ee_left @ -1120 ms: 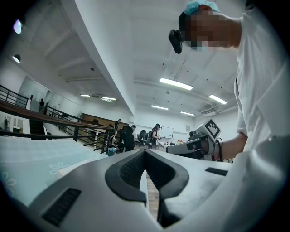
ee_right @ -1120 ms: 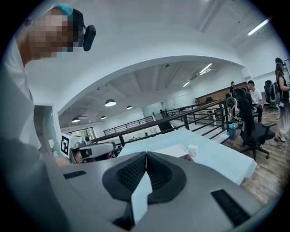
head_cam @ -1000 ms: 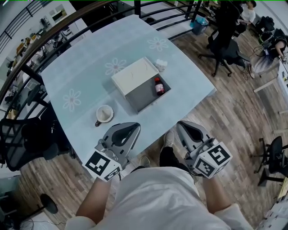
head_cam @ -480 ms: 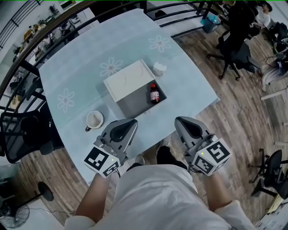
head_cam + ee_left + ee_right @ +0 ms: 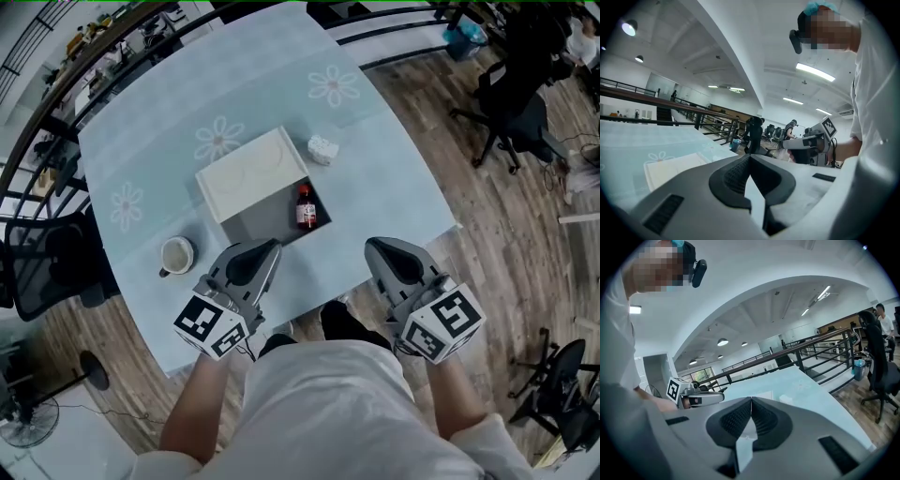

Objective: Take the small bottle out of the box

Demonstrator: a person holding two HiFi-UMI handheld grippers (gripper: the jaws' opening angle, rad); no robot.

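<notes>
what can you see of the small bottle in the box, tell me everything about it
The small bottle has a dark body, a red cap and a pale label with some red on it; its material is too small to tell. It sits in the open grey part of the box, towards the right end, with its cap pointing away from the person. The white lid covering the rest of the box is just beside it. Whether it stands or lies flat is unclear. Nothing grips it.
</notes>
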